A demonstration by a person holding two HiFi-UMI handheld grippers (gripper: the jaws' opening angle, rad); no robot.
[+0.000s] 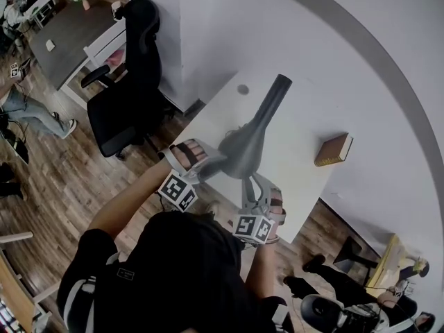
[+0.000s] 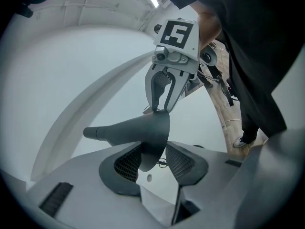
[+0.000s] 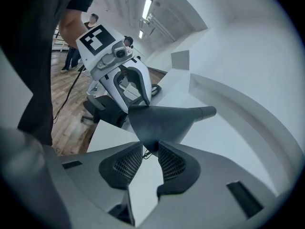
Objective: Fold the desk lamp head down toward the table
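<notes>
Lamp head (image 1: pixel 244 146) sits mid-frame in my head view over the table (image 1: pixel 298 168), long axis running to the upper right, with my left gripper (image 1: pixel 214 159) at the rim's left and right gripper (image 1: pixel 253 184) just below, both jaws loose around it, not pinching.

Grey lamp head (image 1: pixel 246 148) centred over white surface (image 1: pixel 298 179), narrow end toward 1 o'clock; left tongs (image 1: pixel 216 160) at its 9 o'clock, right tongs (image 1: pixel 252 182) at 6; brown book (image 1: pixel 334 150) at 3; black chair (image 1: pixel 125 109) at 10.
</notes>
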